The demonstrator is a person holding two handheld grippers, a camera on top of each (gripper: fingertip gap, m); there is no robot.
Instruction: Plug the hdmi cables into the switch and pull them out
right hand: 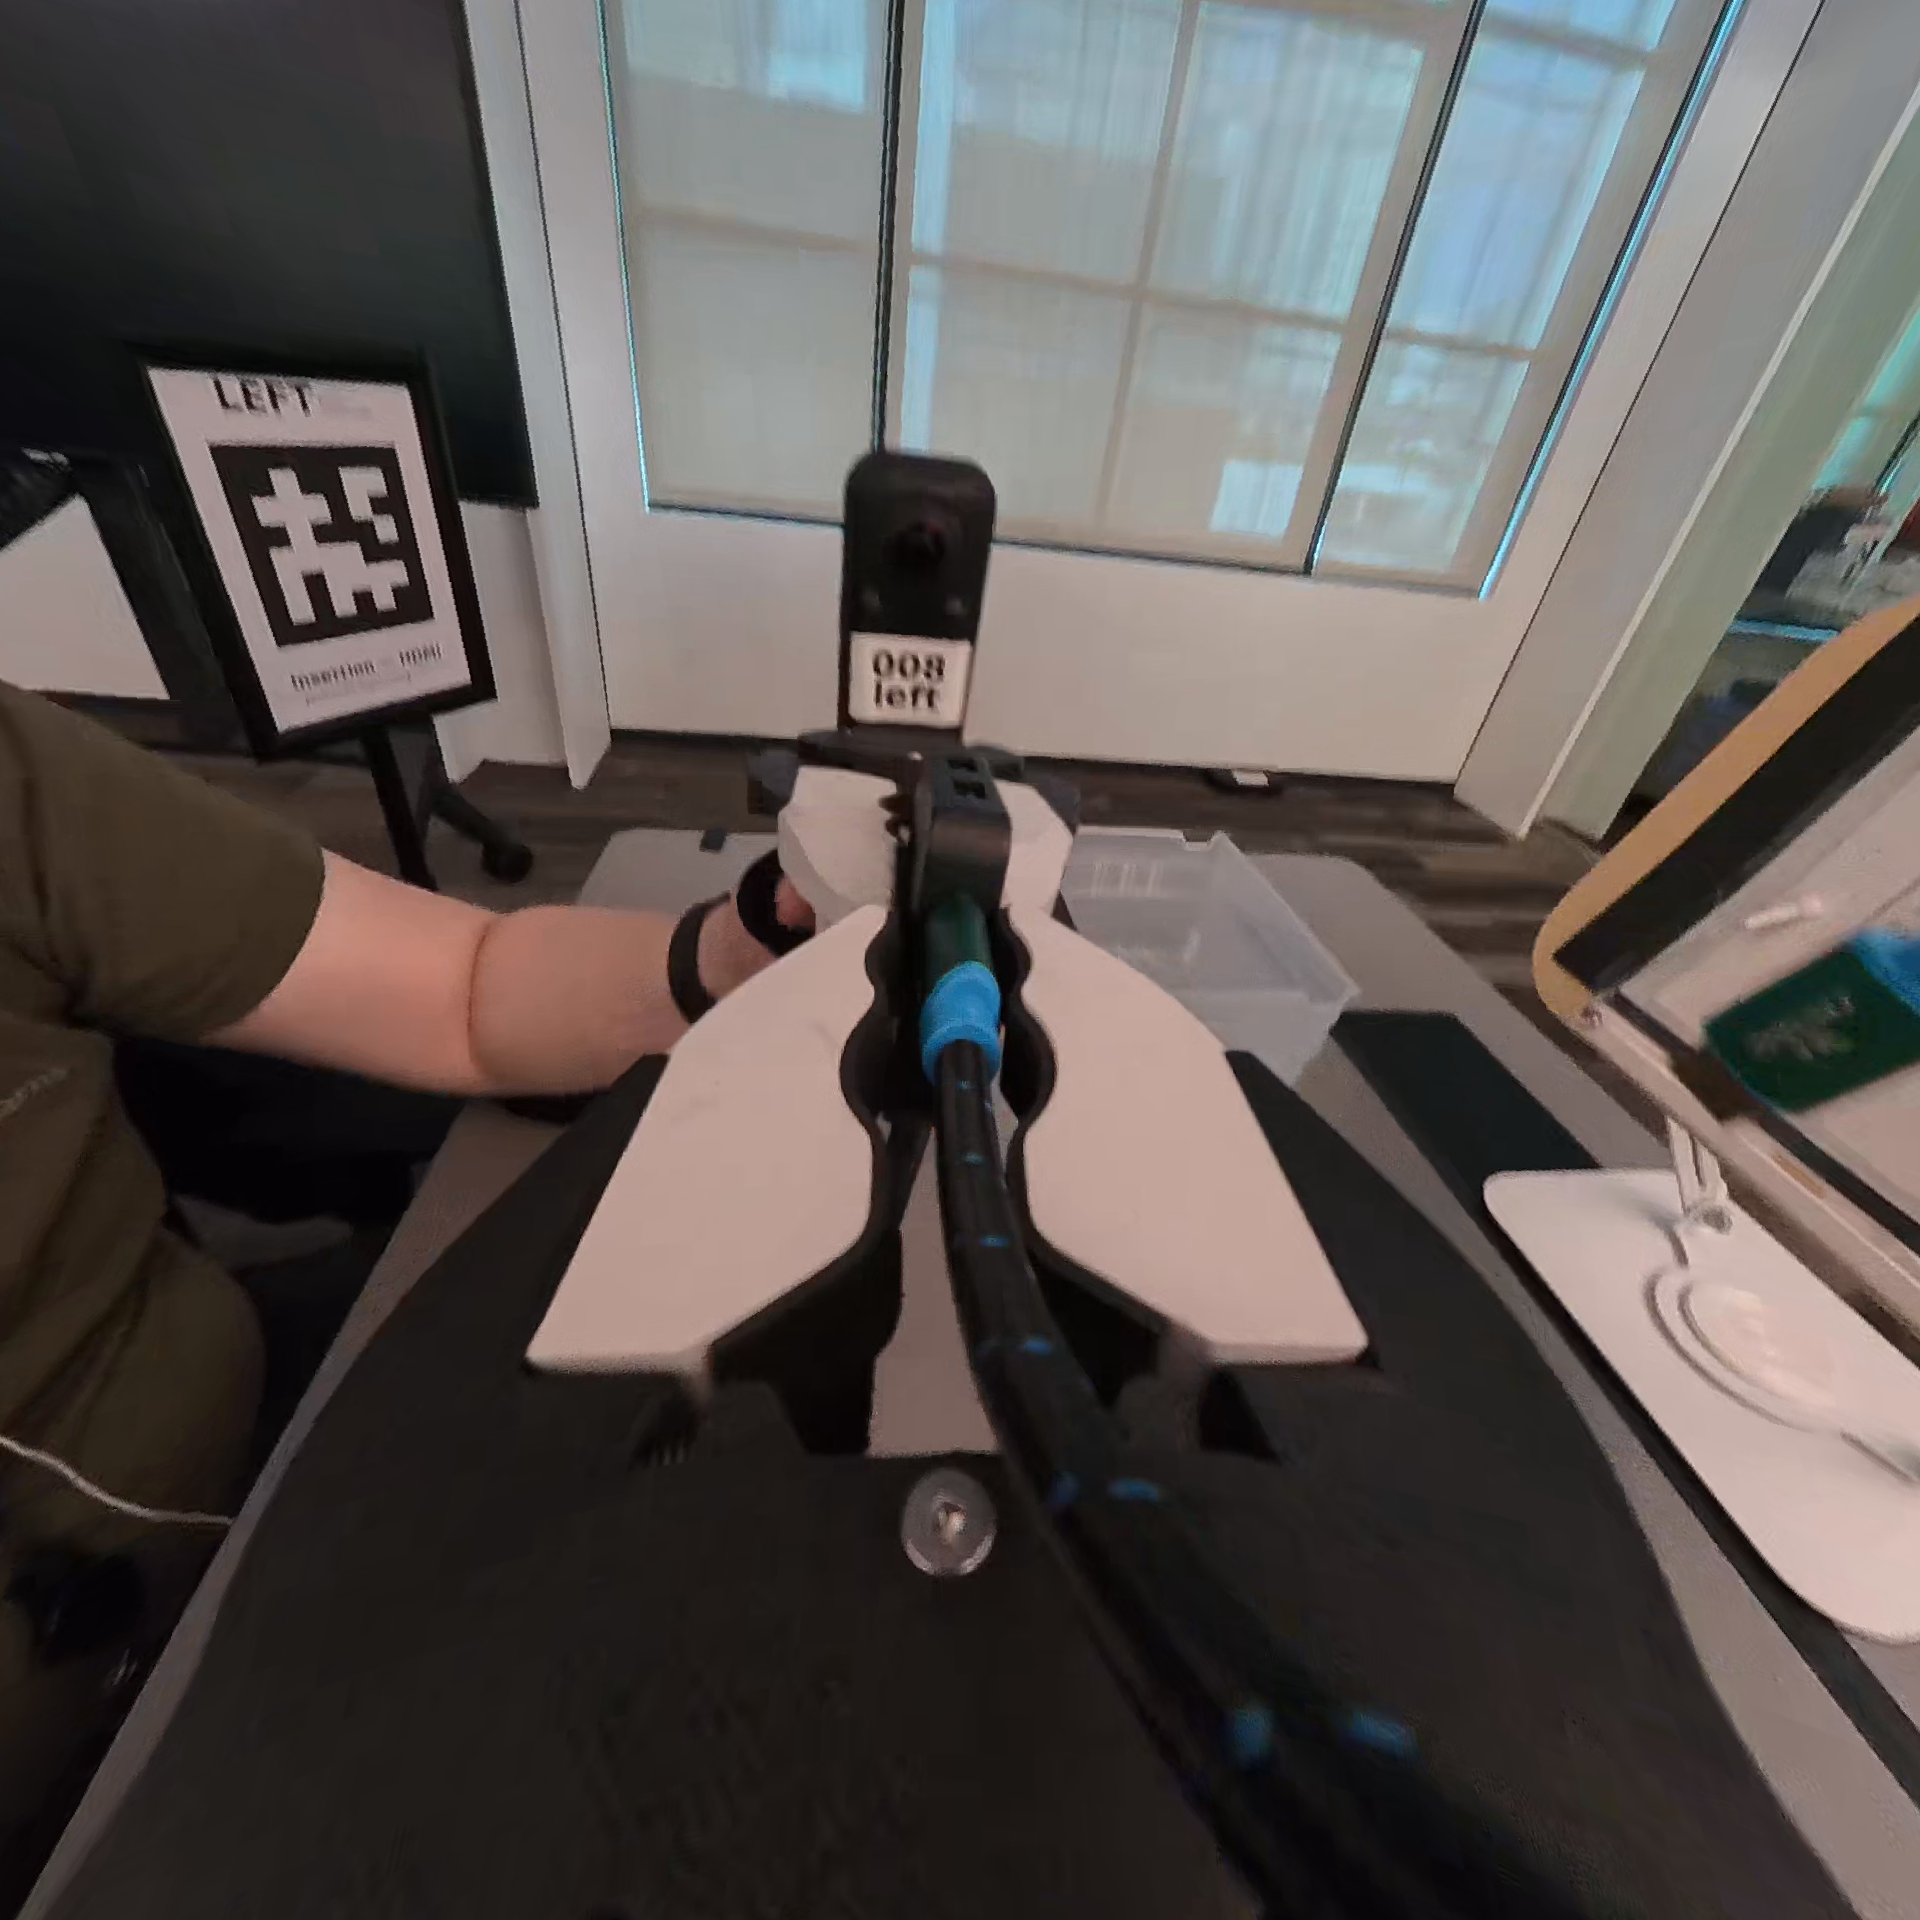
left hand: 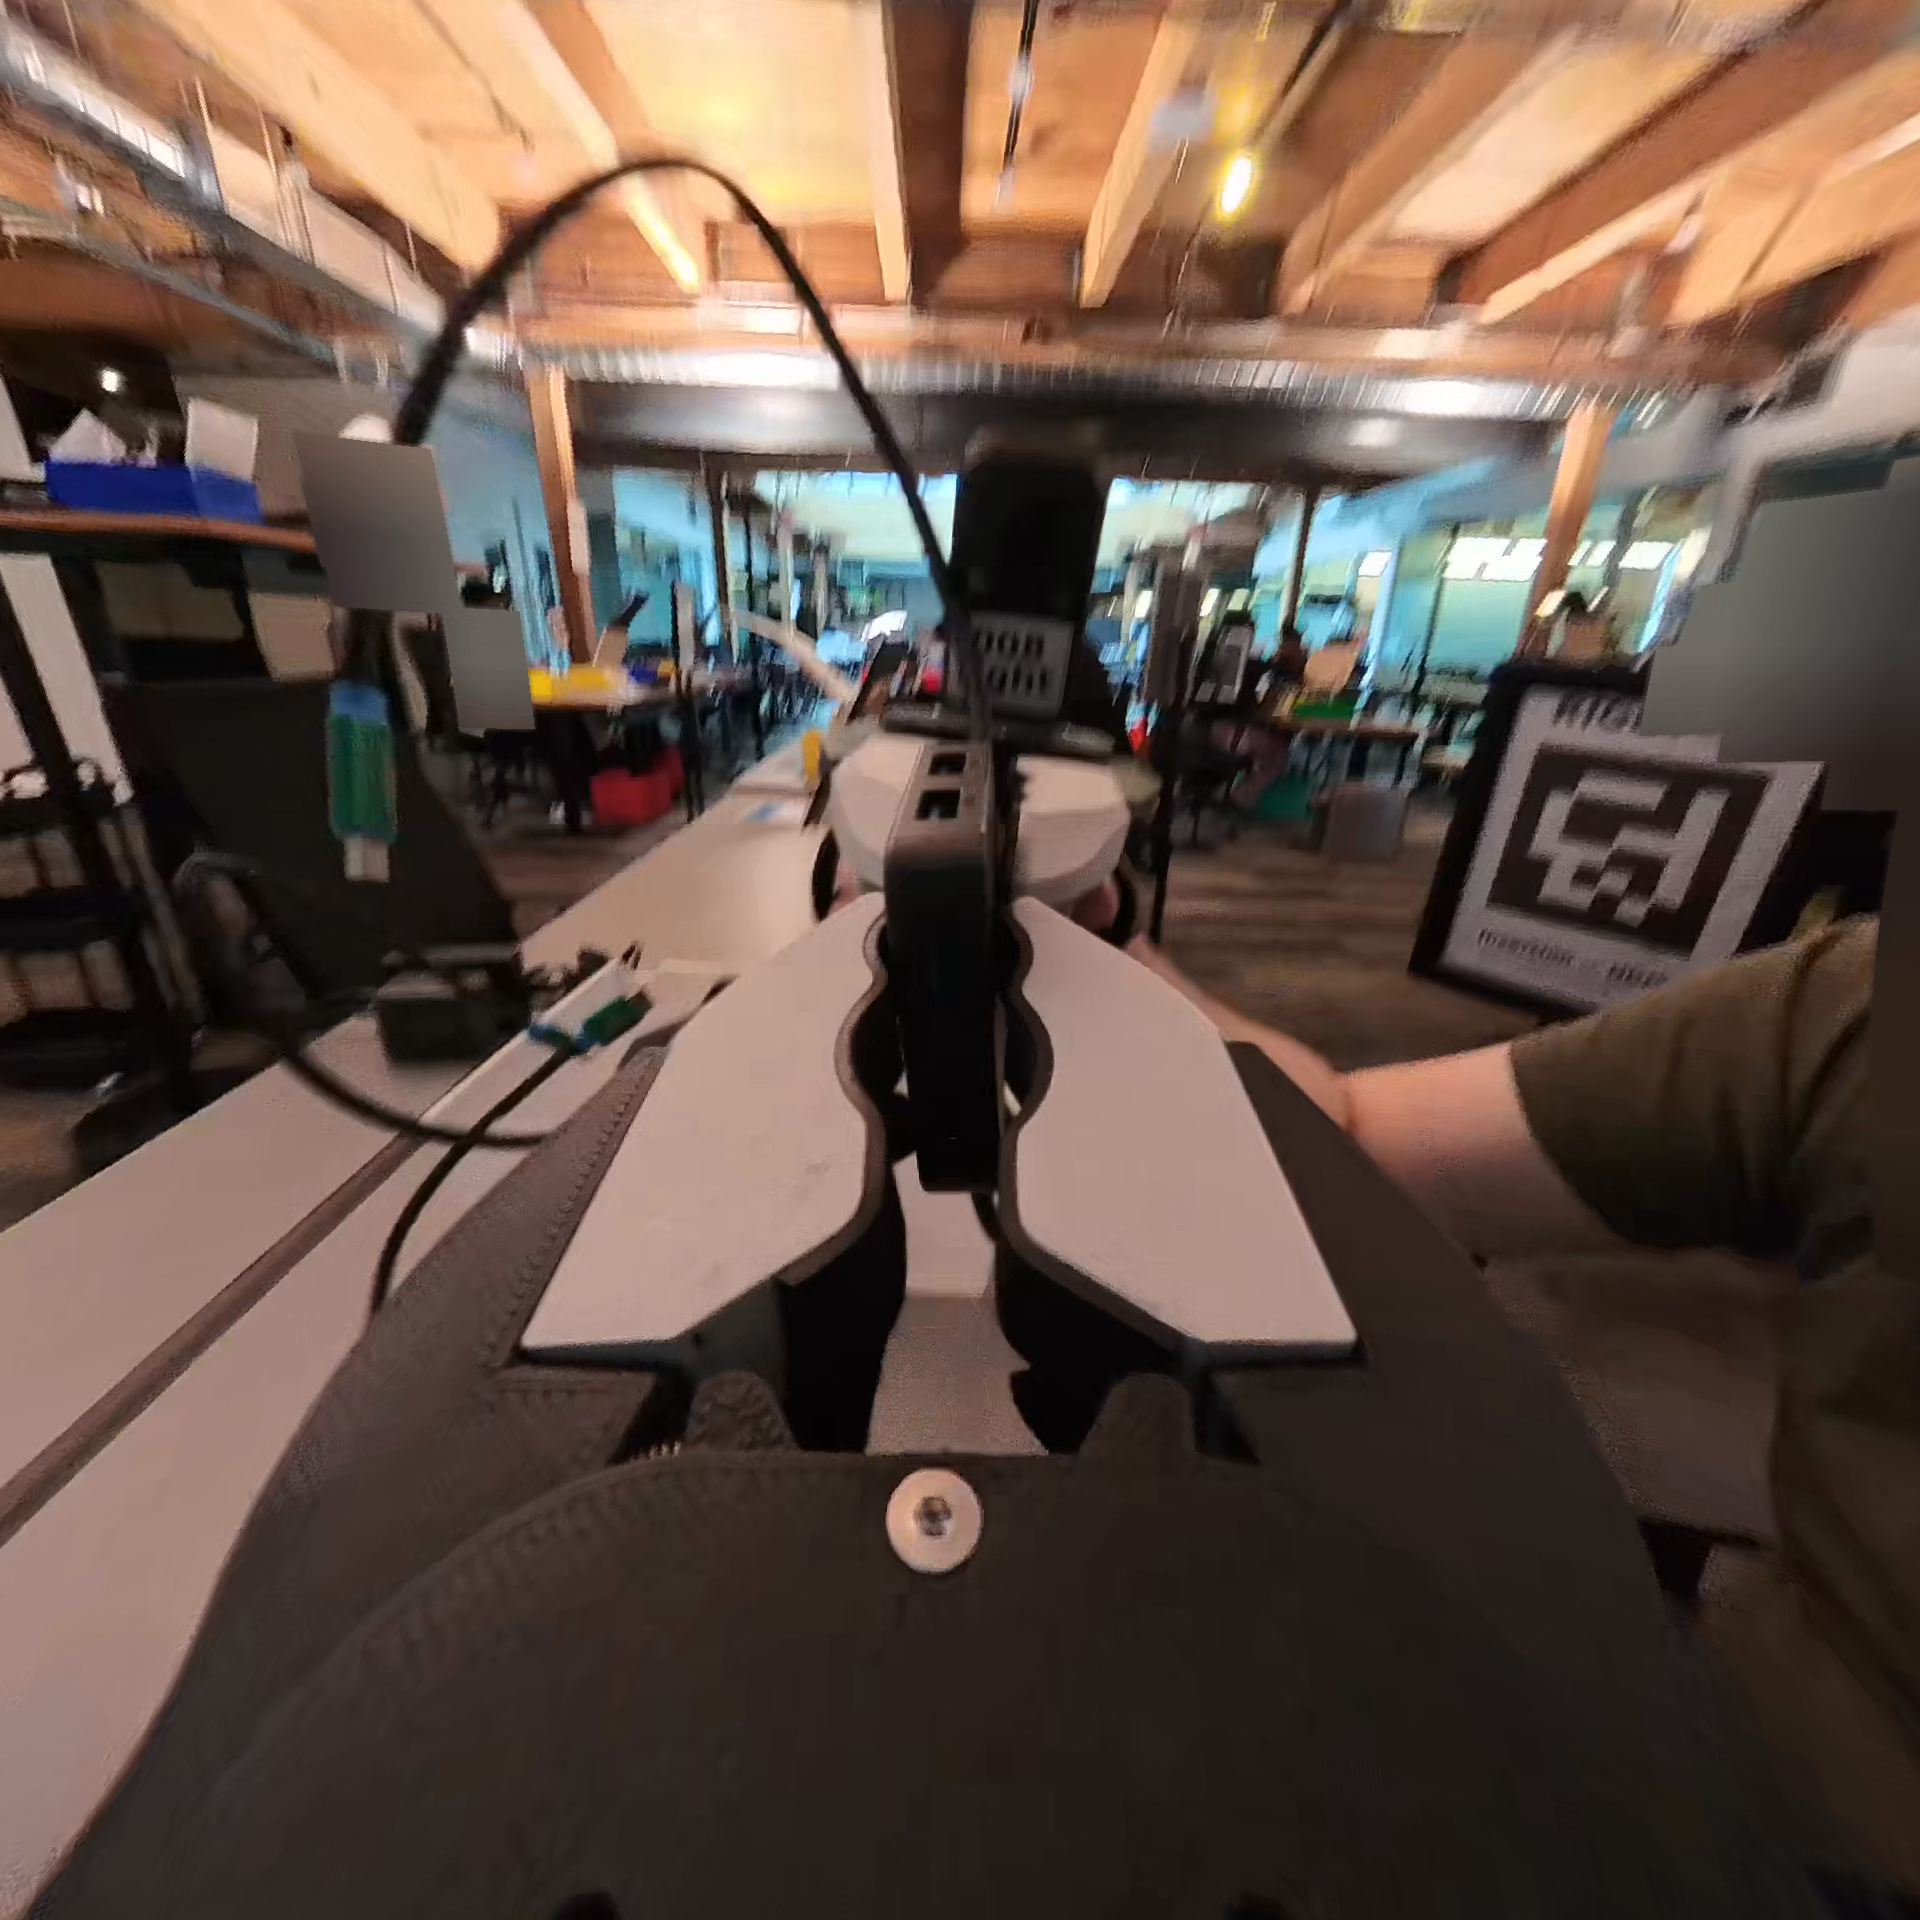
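Grey bench [right hand: 1455, 997] lies under both tools. Nearest, the right hand-held gripper [right hand: 948, 997] pinches the green-and-blue HDMI plug [right hand: 956, 971], its nose at the switch [right hand: 961, 810] clamped edge-on by the left hand-held gripper [left hand: 948, 997]. Best pushed straight in, squarely along the port, switch held rigid.

1. Two grippers: left gripper [left hand: 945, 935], frame centre; right gripper [right hand: 940, 935], frame centre.
2. One black switch [left hand: 940, 997], centre.
3. Two cables: thin black cable [left hand: 665, 177], upper left; blue-flecked hdmi cable [right hand: 977, 1174], centre.
4. Two marker boards: [left hand: 1621, 873] right; [right hand: 322, 551] left.
5. One clear bin [right hand: 1216, 935], right of centre.
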